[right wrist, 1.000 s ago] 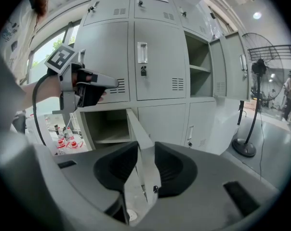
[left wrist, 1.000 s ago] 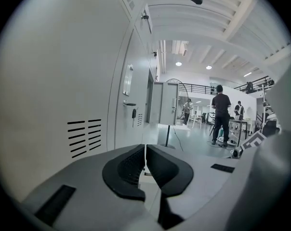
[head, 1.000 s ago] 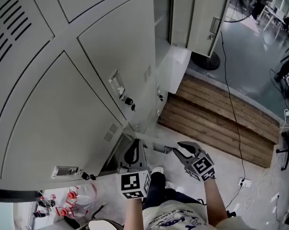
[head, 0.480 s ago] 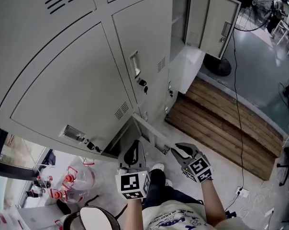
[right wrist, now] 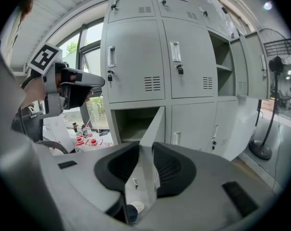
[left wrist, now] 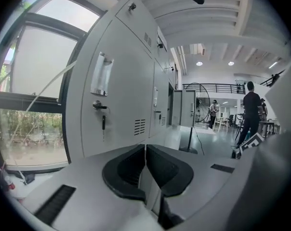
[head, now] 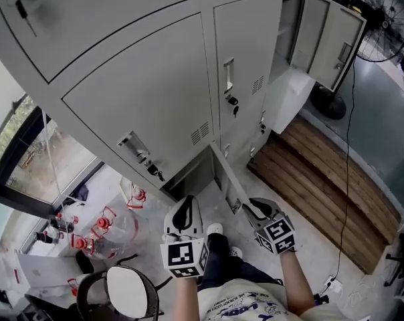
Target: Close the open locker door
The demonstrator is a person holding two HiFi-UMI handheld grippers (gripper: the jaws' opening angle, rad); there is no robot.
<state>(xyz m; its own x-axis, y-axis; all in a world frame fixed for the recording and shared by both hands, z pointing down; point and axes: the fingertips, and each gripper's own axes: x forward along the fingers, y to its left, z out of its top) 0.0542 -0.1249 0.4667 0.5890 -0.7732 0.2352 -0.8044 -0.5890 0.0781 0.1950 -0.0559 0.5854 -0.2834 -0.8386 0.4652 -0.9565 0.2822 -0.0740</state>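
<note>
Indoor workshop space, pale floor [head: 309, 246], grey locker bank [head: 155, 92] across the top of the head view. Open locker door [head: 223, 174]: bottom row of the bank, column at the window end, swung out roughly square to the bank front, with its dark compartment [head: 192, 176] exposed beside it. Right gripper [right wrist: 146, 145] is at the door's free edge. Its jaws have just been closing a little and are clamped on the panel, which runs edge-on between the pads. Left gripper [left wrist: 145, 147] is off the door, in front of the bank on the window side. Its jaws are together with nothing in them. Doors above the open one are closed, with a key [head: 233, 103] hanging in one lock. At the bank's far end a second door [head: 332, 39] stands open, higher up. Past that end: wooden platform [head: 322, 186], black cable [head: 346, 179] running over it, fan [head: 382, 19]. Window end of the bank: window [head: 28, 146], red-capped bottles [head: 102, 233], round chair [head: 125, 289]. People [left wrist: 251, 112] stand well beyond the bank in the left gripper view.
</note>
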